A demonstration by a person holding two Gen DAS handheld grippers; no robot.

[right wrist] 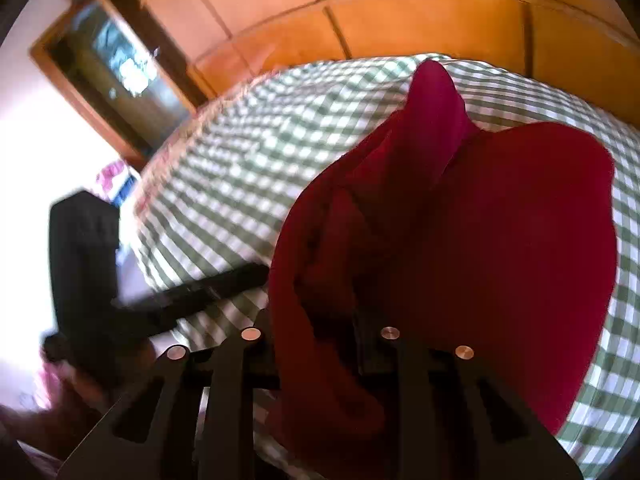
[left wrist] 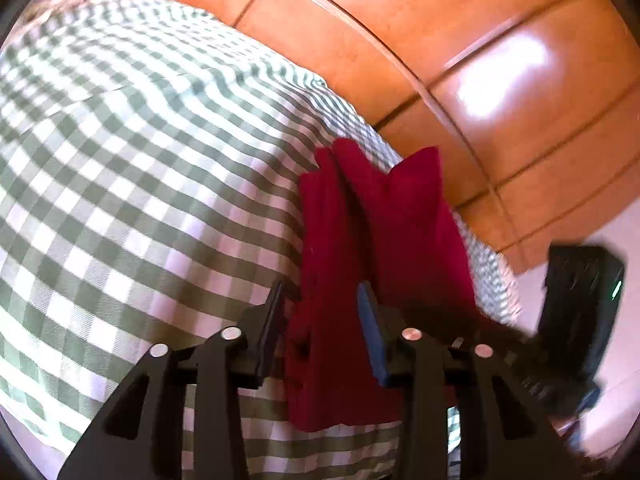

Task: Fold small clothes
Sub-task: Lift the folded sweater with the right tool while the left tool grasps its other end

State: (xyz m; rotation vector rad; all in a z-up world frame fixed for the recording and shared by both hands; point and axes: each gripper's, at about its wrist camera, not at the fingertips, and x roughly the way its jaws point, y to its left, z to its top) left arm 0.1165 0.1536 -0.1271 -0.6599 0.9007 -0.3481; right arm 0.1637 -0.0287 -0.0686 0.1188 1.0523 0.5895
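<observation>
A small dark red garment (left wrist: 360, 240) hangs between my two grippers above a bed with a green and white checked sheet (left wrist: 120, 160). My left gripper (left wrist: 324, 308) is shut on one edge of it; the cloth runs between the two fingers. In the right wrist view the same red garment (right wrist: 480, 240) fills the middle and drapes over my right gripper (right wrist: 316, 320), which is shut on its near edge; the fingertips are hidden by cloth. The other gripper's black body shows at the right of the left view (left wrist: 576, 320) and at the left of the right view (right wrist: 84, 272).
The checked sheet (right wrist: 240, 168) covers the bed. Orange wooden wardrobe panels (left wrist: 480, 60) stand behind it. A wood-framed opening (right wrist: 112, 68) is at the upper left of the right view. Both views are motion-blurred.
</observation>
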